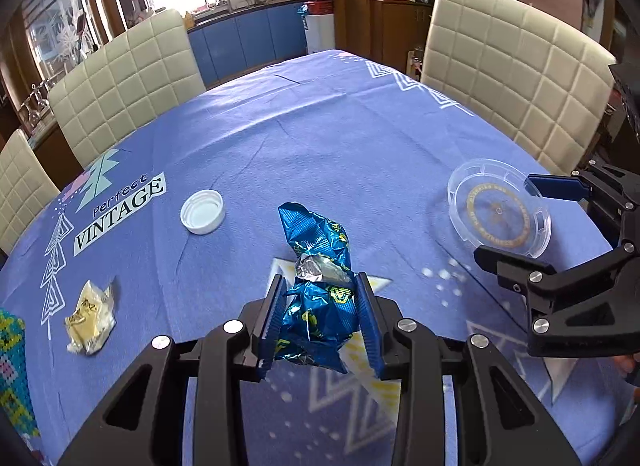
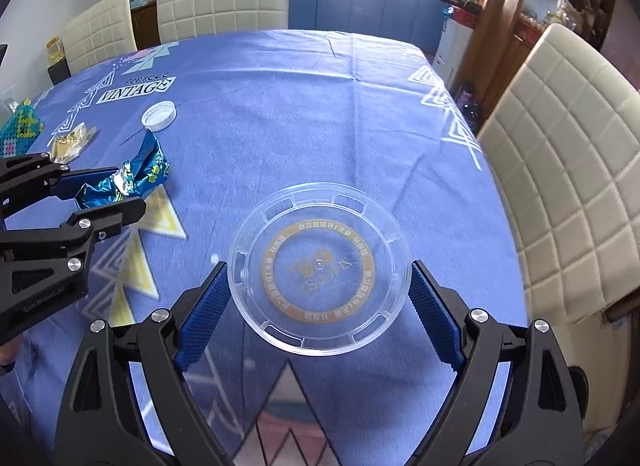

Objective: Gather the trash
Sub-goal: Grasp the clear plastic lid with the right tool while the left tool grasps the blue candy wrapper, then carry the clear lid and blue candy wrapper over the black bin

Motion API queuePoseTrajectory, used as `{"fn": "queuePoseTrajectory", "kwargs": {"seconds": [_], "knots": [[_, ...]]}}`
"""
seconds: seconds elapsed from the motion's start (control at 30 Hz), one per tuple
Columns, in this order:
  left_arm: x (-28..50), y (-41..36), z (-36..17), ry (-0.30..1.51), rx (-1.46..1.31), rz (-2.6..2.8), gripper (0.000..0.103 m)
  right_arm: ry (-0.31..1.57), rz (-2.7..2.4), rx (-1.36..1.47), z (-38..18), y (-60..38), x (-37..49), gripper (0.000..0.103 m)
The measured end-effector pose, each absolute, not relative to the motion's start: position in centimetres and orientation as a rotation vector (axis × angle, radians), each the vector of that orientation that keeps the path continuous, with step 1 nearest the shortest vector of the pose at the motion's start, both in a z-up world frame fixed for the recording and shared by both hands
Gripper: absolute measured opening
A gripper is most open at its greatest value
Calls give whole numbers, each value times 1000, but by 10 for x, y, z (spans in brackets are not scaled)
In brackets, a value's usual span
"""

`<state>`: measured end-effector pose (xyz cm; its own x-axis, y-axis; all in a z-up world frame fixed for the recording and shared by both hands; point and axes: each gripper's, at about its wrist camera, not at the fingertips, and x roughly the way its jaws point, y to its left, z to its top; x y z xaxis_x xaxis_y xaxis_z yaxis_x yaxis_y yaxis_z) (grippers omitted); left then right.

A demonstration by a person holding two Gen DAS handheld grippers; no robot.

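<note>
A crumpled blue foil wrapper (image 1: 316,306) stands between the pads of my left gripper (image 1: 320,282), which is shut on it and holds it just above the blue tablecloth (image 1: 320,145). A round clear plastic lid (image 2: 320,266) with a gold ring print spans the wide jaws of my right gripper (image 2: 318,266); both pads press on its rim. In the left wrist view the lid (image 1: 498,209) sits tilted in the right gripper (image 1: 506,217). The right wrist view shows the left gripper (image 2: 132,187) with the wrapper (image 2: 144,169).
On the cloth lie a white bottle cap (image 1: 202,211) and a crumpled yellow wrapper (image 1: 90,316), both left of the blue wrapper. A green patterned item (image 1: 10,366) sits at the left edge. Cream quilted chairs (image 1: 516,65) stand around the table.
</note>
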<state>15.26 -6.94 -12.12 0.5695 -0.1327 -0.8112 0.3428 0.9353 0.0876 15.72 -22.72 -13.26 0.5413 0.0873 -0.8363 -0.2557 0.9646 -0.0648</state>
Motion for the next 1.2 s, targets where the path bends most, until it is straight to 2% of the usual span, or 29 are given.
{"fn": "queuePoseTrajectory", "kwargs": {"seconds": [0.63, 1.2], "knots": [[68, -138, -89, 856, 319, -415, 34, 930, 67, -166, -95, -294, 58, 87], [36, -232, -74, 815, 389, -566, 34, 887, -96, -79, -72, -384, 3, 88]]}}
